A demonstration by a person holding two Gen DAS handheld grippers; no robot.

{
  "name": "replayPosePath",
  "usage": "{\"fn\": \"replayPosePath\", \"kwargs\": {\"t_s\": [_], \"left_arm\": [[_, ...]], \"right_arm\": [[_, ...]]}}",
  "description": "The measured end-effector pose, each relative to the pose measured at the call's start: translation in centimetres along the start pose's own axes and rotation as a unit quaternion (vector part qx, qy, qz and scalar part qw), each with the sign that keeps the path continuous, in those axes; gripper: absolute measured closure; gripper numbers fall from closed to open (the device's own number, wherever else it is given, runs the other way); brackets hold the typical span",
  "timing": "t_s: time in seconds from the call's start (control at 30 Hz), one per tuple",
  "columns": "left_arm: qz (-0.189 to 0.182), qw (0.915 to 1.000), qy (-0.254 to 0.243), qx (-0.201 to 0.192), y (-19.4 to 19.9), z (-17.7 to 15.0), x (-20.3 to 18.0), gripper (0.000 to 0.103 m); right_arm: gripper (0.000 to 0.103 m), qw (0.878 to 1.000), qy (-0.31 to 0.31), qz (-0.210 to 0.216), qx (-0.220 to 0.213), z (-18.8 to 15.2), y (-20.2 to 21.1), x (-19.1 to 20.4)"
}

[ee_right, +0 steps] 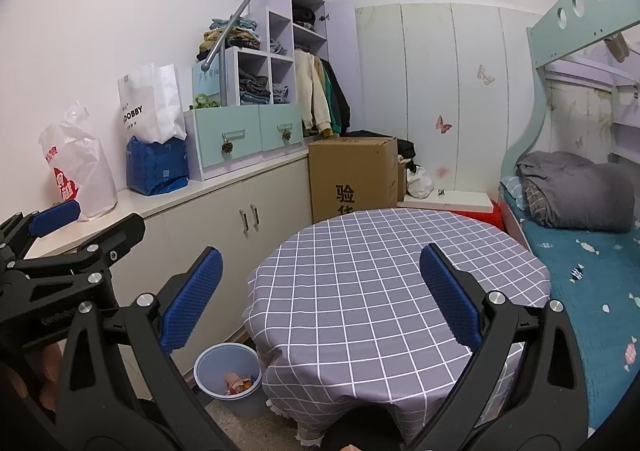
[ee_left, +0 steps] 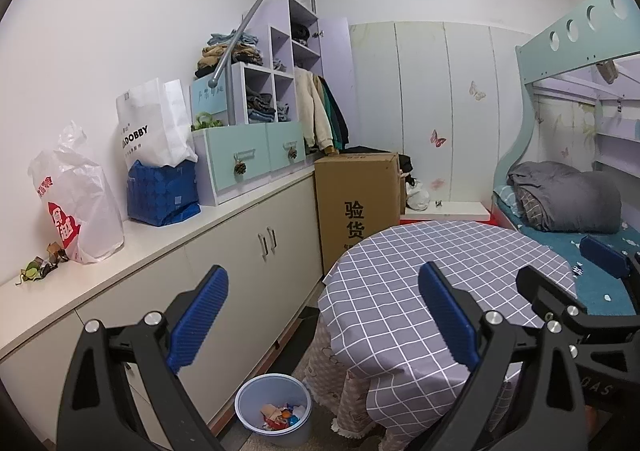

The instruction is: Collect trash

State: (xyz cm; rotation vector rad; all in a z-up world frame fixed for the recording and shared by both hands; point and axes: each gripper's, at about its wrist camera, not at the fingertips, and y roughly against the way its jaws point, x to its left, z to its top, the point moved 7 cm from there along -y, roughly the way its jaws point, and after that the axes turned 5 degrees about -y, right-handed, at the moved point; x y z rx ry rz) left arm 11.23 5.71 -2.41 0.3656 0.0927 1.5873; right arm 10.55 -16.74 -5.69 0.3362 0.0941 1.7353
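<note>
Left wrist view: a small bedroom, where a bunk bed (ee_left: 568, 235) with a grey folded quilt (ee_left: 568, 199) lines one wall and a long white cabinet (ee_left: 200, 251) runs along the other, carrying a white plastic bag (ee_left: 76, 203), a blue bag (ee_left: 162, 191) and a few scraps of wrapper trash (ee_left: 42, 265) at its near end. Between them stands a round table (ee_left: 400, 291) under a grey checked cloth, a cardboard box (ee_left: 356, 203) behind it. On the floor, just beside the table's skirt and the cabinet base, sits a pale blue bin (ee_left: 274, 409) with colourful wrappers lying in its bottom. The left gripper (ee_left: 324, 315) hangs above the gap between cabinet and table, its blue-padded jaws spread wide, holding and touching nothing. In the right wrist view, the right gripper (ee_right: 320, 299) hovers over the tabletop, jaws likewise wide apart and empty.
</note>
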Motion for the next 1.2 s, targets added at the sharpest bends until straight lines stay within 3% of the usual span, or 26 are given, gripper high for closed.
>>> {"fn": "replayPosePath", "kwargs": {"t_s": [0.63, 1.2], "left_arm": [[0.026, 0.999, -0.022, 0.031, -5.1, 0.6, -0.5, 0.009], [0.022, 0.9971, -0.031, 0.066, -9.5, 0.5, -4.0, 0.009]], "right_arm": [[0.006, 0.999, -0.021, 0.019, 0.033, 0.0, -5.5, -1.8], [0.006, 0.996, -0.058, 0.019, 0.062, -0.3, -9.2, -5.9]]}}
